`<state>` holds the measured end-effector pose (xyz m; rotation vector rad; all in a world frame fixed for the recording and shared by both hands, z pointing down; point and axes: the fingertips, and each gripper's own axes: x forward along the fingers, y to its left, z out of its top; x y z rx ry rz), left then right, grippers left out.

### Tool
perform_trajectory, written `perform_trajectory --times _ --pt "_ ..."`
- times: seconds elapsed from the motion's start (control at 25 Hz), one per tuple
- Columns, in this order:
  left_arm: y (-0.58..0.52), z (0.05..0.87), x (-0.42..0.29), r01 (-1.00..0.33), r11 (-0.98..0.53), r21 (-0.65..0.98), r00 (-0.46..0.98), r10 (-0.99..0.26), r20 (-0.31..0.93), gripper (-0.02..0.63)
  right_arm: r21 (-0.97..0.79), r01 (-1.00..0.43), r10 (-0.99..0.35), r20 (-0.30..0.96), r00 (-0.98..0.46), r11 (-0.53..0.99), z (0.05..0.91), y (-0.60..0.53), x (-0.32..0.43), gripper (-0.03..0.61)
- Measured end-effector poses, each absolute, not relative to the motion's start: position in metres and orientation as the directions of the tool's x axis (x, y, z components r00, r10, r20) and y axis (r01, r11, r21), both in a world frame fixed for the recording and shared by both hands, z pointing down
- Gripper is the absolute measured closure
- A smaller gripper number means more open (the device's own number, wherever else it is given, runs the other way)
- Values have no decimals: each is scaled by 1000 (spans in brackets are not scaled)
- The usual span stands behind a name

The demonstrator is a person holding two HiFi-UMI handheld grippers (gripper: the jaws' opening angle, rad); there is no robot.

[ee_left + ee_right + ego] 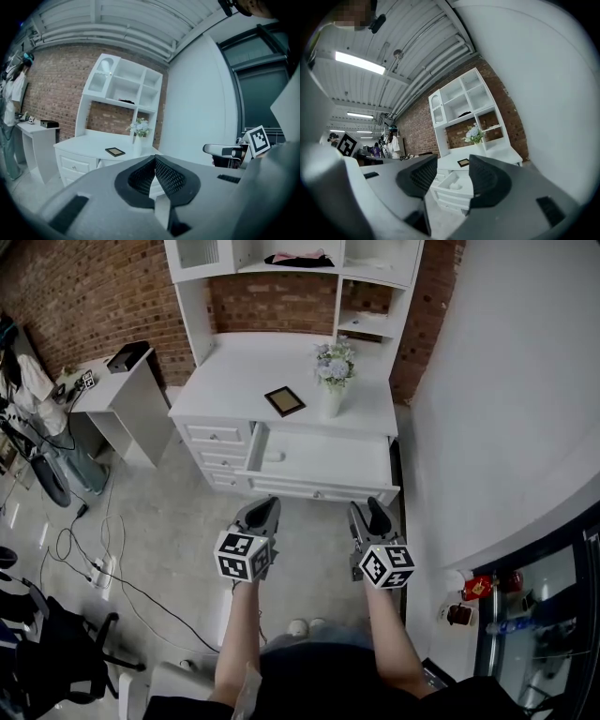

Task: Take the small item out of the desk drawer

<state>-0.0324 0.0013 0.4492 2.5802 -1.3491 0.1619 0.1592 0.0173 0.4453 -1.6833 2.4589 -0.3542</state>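
So the small item [273, 457] is a pale little lump sitting in the open drawer [328, 486] of the white desk [272, 371], tucked toward the drawer's left end in the head view, just beside the left wall. It's white on white and tiny from here, so I can't honestly say what it is. If anything it looks a bit longer left-to-right than front-to-back, but don't quote me. Both claws hang in front of the drawer, lower in the frame and clear of the desk. My left gripper [262, 512] is almost straight below the item in the picture, so it's the nearer one, but its jaws are pressed together with nothing in them. My right gripper [368, 514] sits off to the lower right of the item, jaws spread wide and empty, and its own view frames the drawer and the item right in the gap. I'd guess the reach goes up and forward, with the right one needing to swing left.
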Motion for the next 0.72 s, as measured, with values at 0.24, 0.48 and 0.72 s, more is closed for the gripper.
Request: perform_trajectory --times 0.24,0.48,0.72 --pt "2 453 -49 -822 -552 139 569 -796 203 604 -295 -892 -933 2 -360 344 447 22 147 362" --pt "-14 457 -59 -830 -537 153 558 -803 208 604 -296 -891 -933 4 -360 343 445 2 140 359" --pt "-60 471 -63 -841 -518 159 541 -813 214 604 -297 -887 -925 24 -378 355 459 -43 136 359"
